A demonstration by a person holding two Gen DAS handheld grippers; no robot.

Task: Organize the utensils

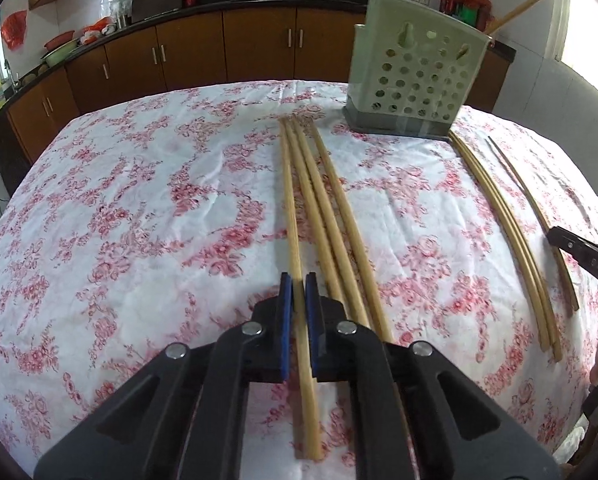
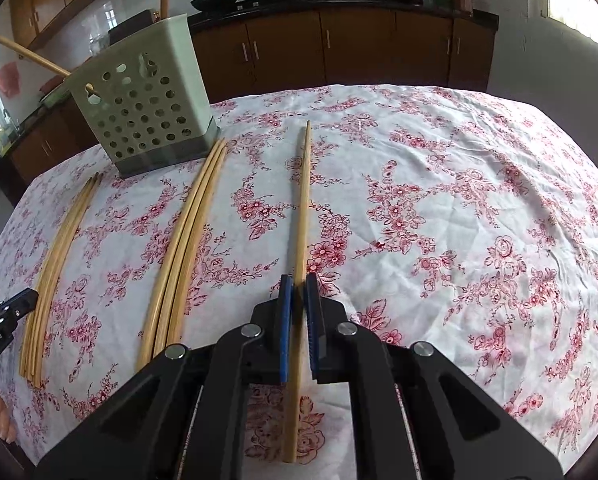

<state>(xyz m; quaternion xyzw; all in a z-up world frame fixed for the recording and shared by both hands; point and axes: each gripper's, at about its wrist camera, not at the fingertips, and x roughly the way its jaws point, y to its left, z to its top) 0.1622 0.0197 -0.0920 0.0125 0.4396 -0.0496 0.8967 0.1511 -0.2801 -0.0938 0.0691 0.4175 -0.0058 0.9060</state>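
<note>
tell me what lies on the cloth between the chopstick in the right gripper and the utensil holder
In the right wrist view, a bundle of three chopsticks lies between the chopstick clamped by the right gripper and the utensil holder; otherwise only bare floral cloth.

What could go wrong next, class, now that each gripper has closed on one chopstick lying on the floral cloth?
1. The left gripper grips its chopstick beside three others; lifting may drag them.
2. The right gripper holds its chopstick near one end, so it may droop or swivel.
3. The holder already contains leaning chopsticks that could obstruct insertion.
</note>
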